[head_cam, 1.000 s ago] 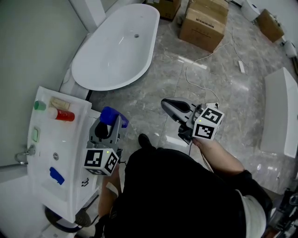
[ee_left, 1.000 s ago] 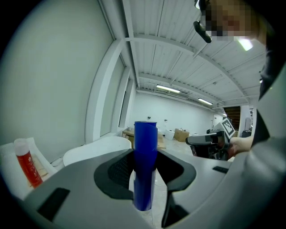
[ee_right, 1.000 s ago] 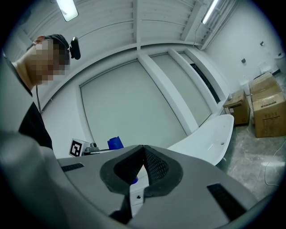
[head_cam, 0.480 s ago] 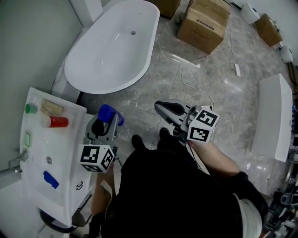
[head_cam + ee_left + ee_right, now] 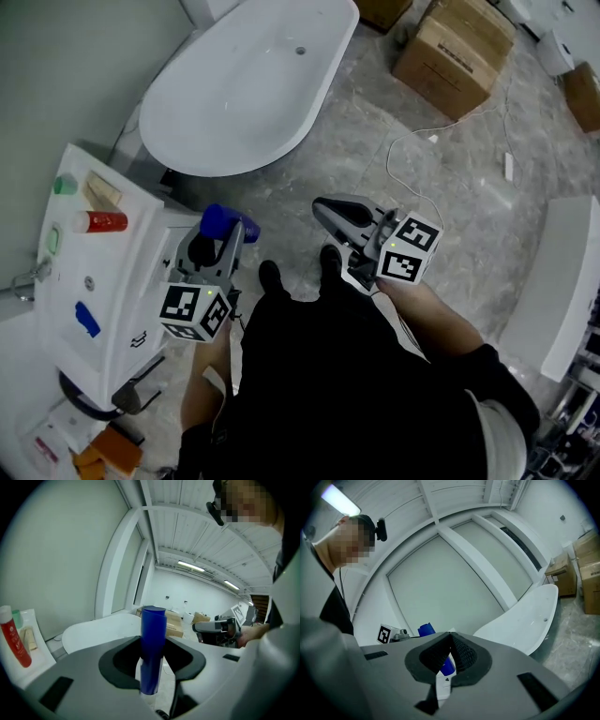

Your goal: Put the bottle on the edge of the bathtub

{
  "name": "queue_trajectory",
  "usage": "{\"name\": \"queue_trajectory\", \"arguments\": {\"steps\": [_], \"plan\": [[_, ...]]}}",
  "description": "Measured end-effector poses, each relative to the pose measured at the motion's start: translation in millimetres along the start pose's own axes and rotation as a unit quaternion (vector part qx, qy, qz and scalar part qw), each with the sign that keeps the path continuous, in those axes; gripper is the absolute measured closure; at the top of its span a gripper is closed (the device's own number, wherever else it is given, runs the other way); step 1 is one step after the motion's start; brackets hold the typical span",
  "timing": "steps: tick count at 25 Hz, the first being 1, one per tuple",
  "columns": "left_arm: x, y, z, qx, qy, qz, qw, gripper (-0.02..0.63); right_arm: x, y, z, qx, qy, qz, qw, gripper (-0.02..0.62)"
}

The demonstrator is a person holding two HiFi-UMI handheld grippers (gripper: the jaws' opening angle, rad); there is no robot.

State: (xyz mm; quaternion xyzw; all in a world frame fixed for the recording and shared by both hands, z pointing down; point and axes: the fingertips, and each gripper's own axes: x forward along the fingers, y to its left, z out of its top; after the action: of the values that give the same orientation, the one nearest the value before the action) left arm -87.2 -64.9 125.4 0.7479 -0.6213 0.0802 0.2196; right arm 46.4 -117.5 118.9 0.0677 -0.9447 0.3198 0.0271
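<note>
A blue bottle (image 5: 223, 225) stands upright between the jaws of my left gripper (image 5: 219, 240), which is shut on it. In the left gripper view the blue bottle (image 5: 152, 648) fills the gap of the left gripper (image 5: 153, 670). The white bathtub (image 5: 323, 89) lies ahead on the floor, its near rim well beyond the bottle. It also shows as the bathtub (image 5: 89, 629) in the left gripper view and the bathtub (image 5: 525, 611) in the right gripper view. My right gripper (image 5: 324, 210) is shut and holds nothing; in its own view the right gripper (image 5: 450, 638) has its pads together.
A white washbasin unit (image 5: 131, 272) stands at the left with a red bottle (image 5: 98, 221), a green cap (image 5: 64, 185) and a blue item (image 5: 85, 319) on it. Cardboard boxes (image 5: 459, 52) sit beyond the tub. A white cable (image 5: 422, 141) lies on the floor. A white fixture (image 5: 553, 281) stands at the right.
The person has stepped forward, and both shoes now show. Both grippers went along, the left one still holding the blue bottle. The tub and basin unit have shifted in the view.
</note>
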Motion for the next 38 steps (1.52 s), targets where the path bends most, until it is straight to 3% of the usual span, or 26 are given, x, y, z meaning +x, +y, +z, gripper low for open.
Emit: {"name": "queue_trajectory", "arguments": {"steps": [7, 17, 27, 38], "plan": [[32.4, -26.0, -13.8, 0.009, 0.009, 0.024, 0.9996, 0.442, -2.5, -49.3, -35.9, -0.038, 0.089, 0.005, 0.995, 0.568], [60.0, 13.5, -47.3, 0.013, 0.019, 0.049, 0.9986, 0.442, 64.8, -70.4, -56.2, -0.003, 0.121, 0.031, 0.992, 0.568], [85.7, 78.9, -123.7, -0.010, 0.038, 0.063, 0.9973, 0.443, 130.8, -106.0, -129.9, 0.011, 0.150, 0.058, 0.987, 0.568], [126.5, 116.9, -225.2, -0.022, 0.061, 0.030, 0.9975, 0.442, 162.0, -170.7, -218.8, 0.019, 0.145, 0.031, 0.989, 0.568]]}}
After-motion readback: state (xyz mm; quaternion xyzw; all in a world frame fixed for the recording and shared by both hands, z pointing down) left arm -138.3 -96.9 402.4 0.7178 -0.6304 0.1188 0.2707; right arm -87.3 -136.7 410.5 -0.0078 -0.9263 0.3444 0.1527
